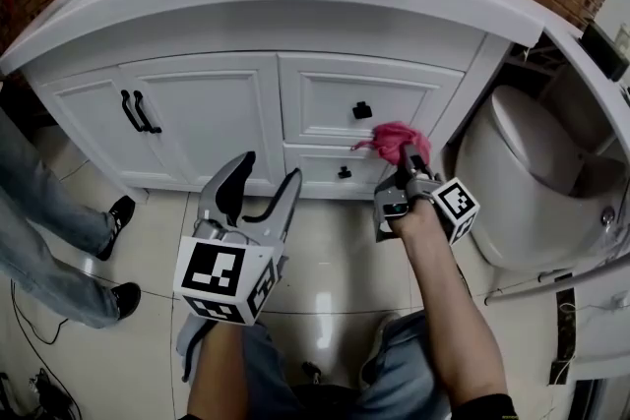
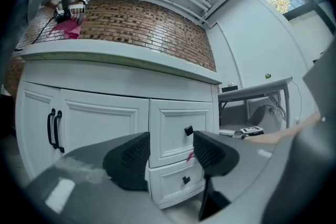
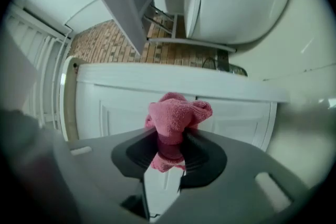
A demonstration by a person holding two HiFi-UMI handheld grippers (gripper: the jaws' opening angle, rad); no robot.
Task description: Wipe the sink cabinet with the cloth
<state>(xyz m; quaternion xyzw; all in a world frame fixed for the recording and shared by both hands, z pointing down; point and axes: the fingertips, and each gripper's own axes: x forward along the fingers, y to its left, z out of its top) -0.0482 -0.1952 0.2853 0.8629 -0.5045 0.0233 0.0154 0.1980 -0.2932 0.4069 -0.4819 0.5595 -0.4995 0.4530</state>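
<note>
Left tongs [image 1: 264, 176] wide open, empty; right tongs [image 3: 169, 145] clamp cloth [image 3: 178, 114].

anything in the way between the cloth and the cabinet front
Nothing visible. The pink cloth is clamped in the right gripper, right in front of the cabinet drawers. Only the black drawer knobs stick out there. The left gripper is open, off to the left side.

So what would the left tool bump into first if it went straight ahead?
Most likely the two stacked drawers of the white sink cabinet: they show between the jaws of the open left tool. Nothing seems in the way, though depth is unclear.
</note>
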